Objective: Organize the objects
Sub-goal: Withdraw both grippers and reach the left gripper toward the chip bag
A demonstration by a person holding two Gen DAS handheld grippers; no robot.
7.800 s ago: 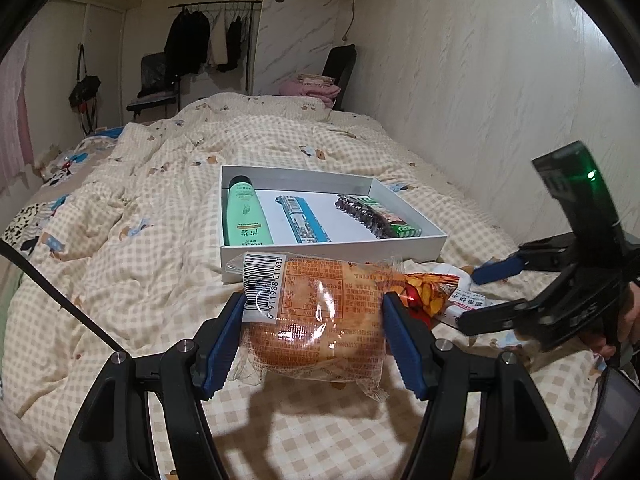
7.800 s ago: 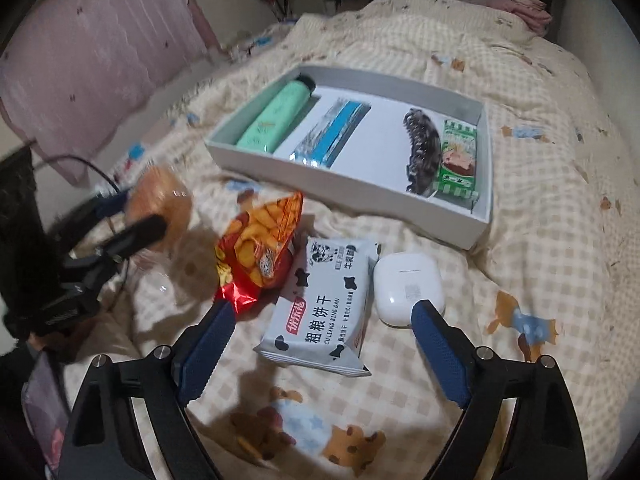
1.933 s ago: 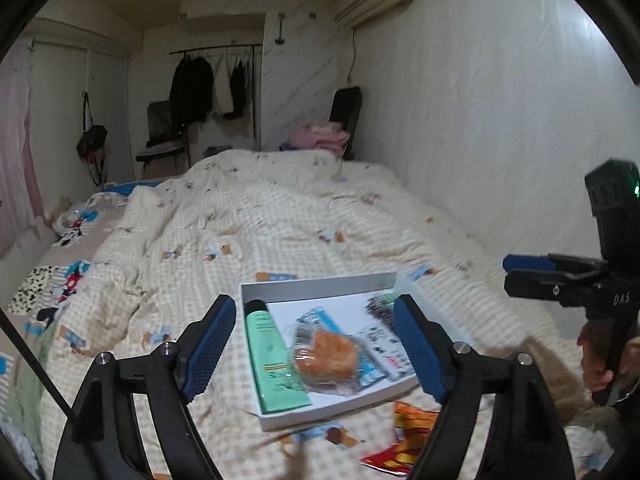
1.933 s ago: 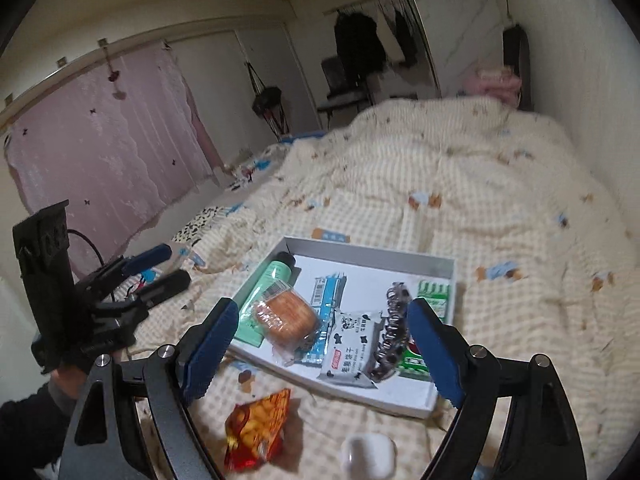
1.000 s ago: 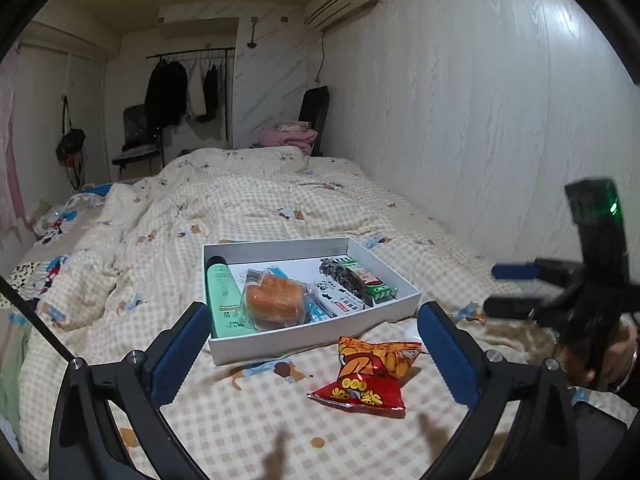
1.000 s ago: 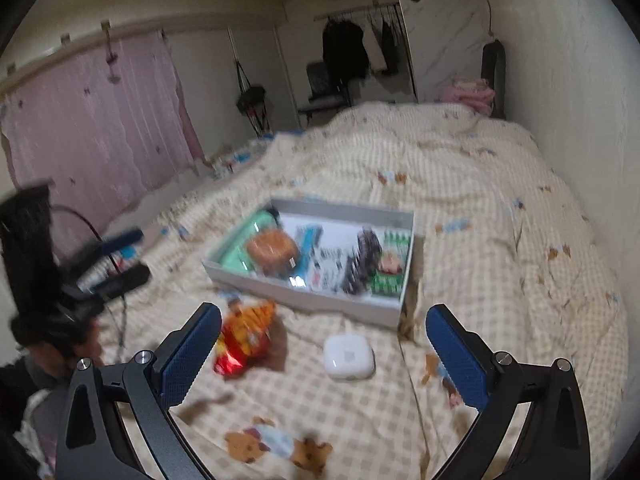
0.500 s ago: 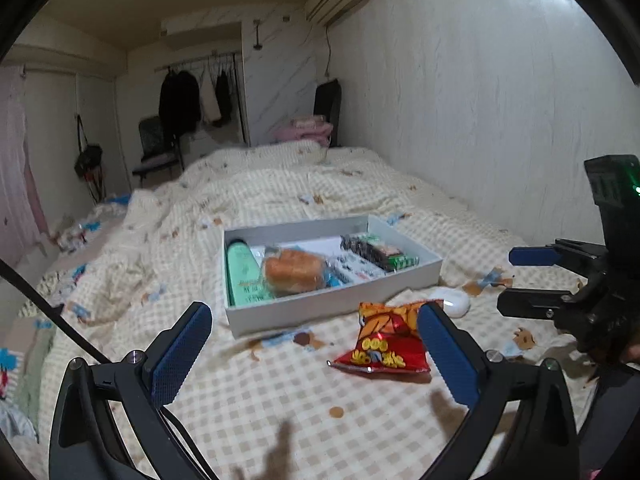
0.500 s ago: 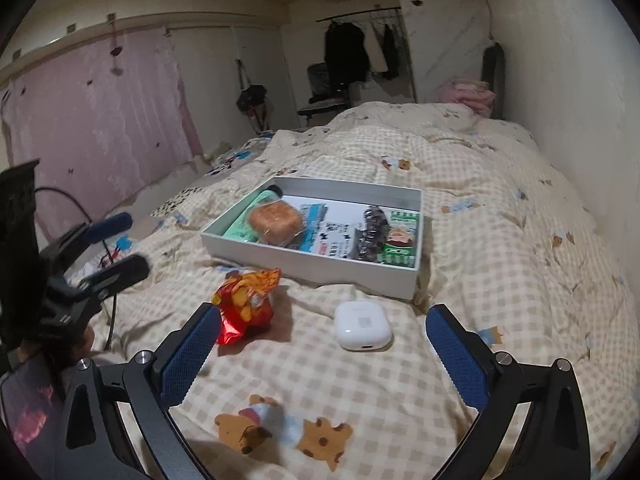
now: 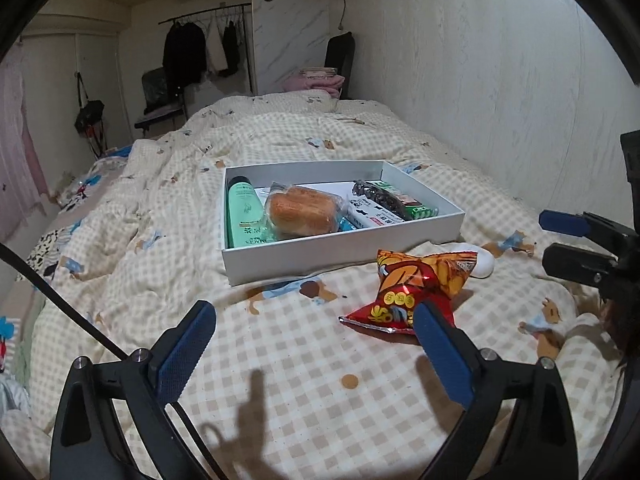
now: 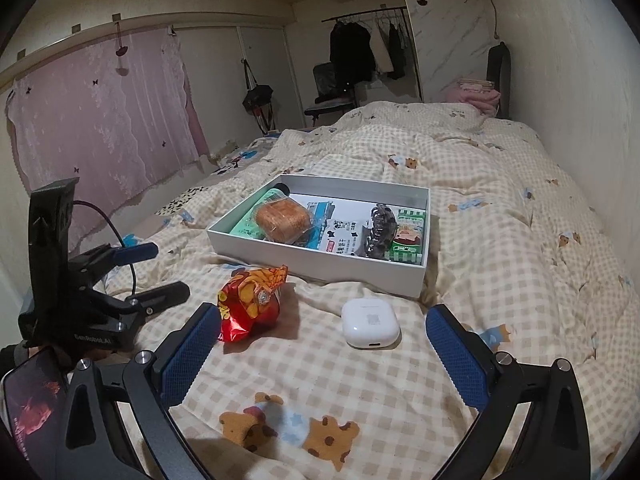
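Right wrist view: both hand-held grippers, left point(image 10: 168, 270) and right point(image 10: 324, 344), gape empty; red snack bag point(image 10: 250, 300) and white earbud case point(image 10: 370, 322) lie on bed near white box point(image 10: 340, 260).

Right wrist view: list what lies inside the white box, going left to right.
Green bottle → wrapped bread bun → blue packet → white biscuit packet → dark hair claw → green packet, all within the white box.
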